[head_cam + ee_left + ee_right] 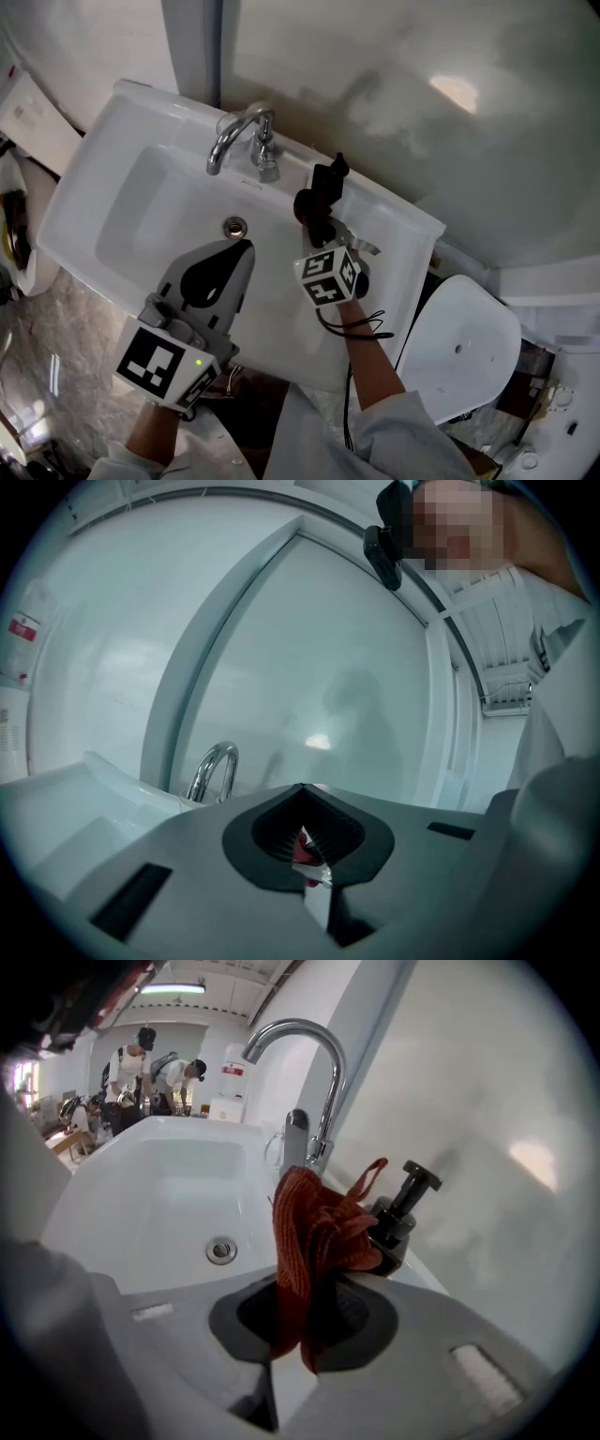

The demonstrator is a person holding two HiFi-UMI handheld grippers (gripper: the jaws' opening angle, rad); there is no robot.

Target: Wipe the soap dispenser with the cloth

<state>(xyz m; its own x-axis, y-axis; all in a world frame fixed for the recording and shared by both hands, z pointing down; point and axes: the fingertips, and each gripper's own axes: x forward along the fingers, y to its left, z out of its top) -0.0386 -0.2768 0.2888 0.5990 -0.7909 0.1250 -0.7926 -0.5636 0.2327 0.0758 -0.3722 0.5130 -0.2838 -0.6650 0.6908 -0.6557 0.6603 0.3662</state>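
Head view: white sink [112, 202] (glossy wall [422, 141] behind) — right fingers [441, 1335] clench cloth [309, 1241], left fingers [178, 855] closed.

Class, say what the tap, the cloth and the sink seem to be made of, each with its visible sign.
The tap looks like polished chrome-plated metal: mirror reflections. The cloth is red ribbed textile, softly folded. The sink is glossy white, probably ceramic or enamel.
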